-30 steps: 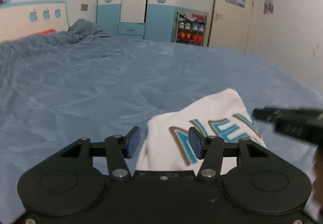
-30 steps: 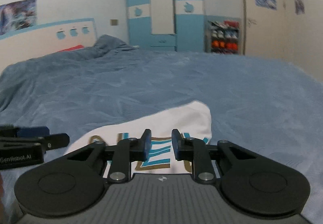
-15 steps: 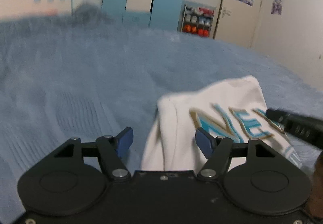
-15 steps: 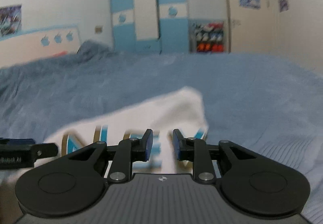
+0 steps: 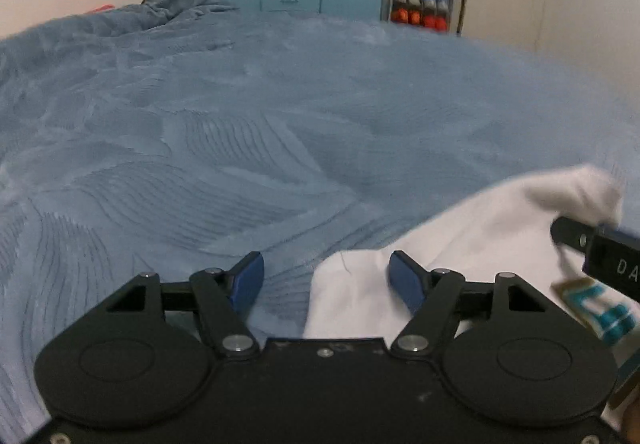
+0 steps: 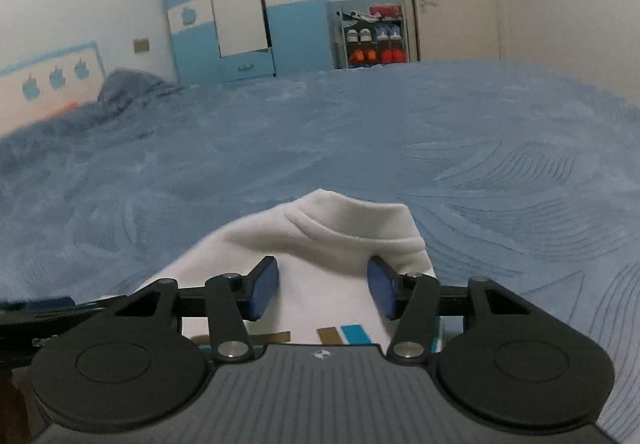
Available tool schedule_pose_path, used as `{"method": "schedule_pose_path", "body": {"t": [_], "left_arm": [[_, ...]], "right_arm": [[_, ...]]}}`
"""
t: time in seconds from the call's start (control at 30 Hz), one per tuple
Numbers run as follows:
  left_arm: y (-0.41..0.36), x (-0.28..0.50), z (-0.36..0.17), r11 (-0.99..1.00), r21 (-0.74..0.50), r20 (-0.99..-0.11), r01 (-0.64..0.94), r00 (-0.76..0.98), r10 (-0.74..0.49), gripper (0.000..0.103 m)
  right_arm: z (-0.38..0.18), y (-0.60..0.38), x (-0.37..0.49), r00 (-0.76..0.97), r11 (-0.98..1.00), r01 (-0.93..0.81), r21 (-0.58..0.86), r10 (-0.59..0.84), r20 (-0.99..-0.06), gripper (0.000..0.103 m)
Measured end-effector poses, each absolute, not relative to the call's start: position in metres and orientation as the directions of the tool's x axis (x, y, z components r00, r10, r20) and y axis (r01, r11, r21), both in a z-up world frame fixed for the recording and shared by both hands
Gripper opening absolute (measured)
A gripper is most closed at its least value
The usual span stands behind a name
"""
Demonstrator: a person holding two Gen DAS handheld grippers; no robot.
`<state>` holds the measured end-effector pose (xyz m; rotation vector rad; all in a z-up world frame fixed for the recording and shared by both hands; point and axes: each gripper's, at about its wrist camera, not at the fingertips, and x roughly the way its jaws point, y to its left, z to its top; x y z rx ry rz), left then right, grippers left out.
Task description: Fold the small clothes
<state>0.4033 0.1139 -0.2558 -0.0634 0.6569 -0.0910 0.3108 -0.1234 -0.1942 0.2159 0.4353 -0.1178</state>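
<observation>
White shirt [image 6: 344, 240] lies on the blue bed [image 5: 280, 116], its length running across between both grippers. Right gripper [image 6: 323, 286], spread wide and empty, sits directly over the shirt. Left gripper [image 5: 326, 282], equally wide and empty, straddles the shirt's left edge.

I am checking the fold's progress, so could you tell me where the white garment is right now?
The white garment lies on the blue bedspread, straight ahead between the open right gripper's fingers; in the left wrist view it is lower right.

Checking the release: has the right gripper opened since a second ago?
Yes. The right gripper now stands wide open over the white shirt; earlier its pads sat nearly together.
</observation>
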Motion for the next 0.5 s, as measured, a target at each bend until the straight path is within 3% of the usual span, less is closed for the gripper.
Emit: {"method": "schedule_pose_path", "body": {"t": [0.23, 0.37, 0.4, 0.5], "left_arm": [[0.126, 0.348, -0.200, 0.995, 0.004, -0.471, 0.096, 0.878, -0.082, 0.070], [0.132, 0.309, -0.189, 0.980, 0.007, -0.496, 0.197, 0.852, -0.168, 0.070], [0.132, 0.304, -0.193, 0.979, 0.012, -0.508, 0.202, 0.845, -0.167, 0.070], [0.123, 0.319, -0.216, 0.983, 0.030, -0.592, 0.184, 0.795, -0.130, 0.073]], "right_arm": [[-0.147, -0.137, 0.267, 0.918, 0.981, 0.118, 0.156, -0.048, -0.395, 0.059], [-0.133, -0.130, 0.246, 0.889, 0.998, -0.010, 0.064, 0.039, -0.457, 0.046], [-0.135, -0.124, 0.241, 0.883, 0.999, -0.036, 0.036, 0.049, -0.466, 0.039], [-0.149, -0.111, 0.246, 0.860, 0.998, -0.057, -0.001, 0.048, -0.508, 0.030]]}}
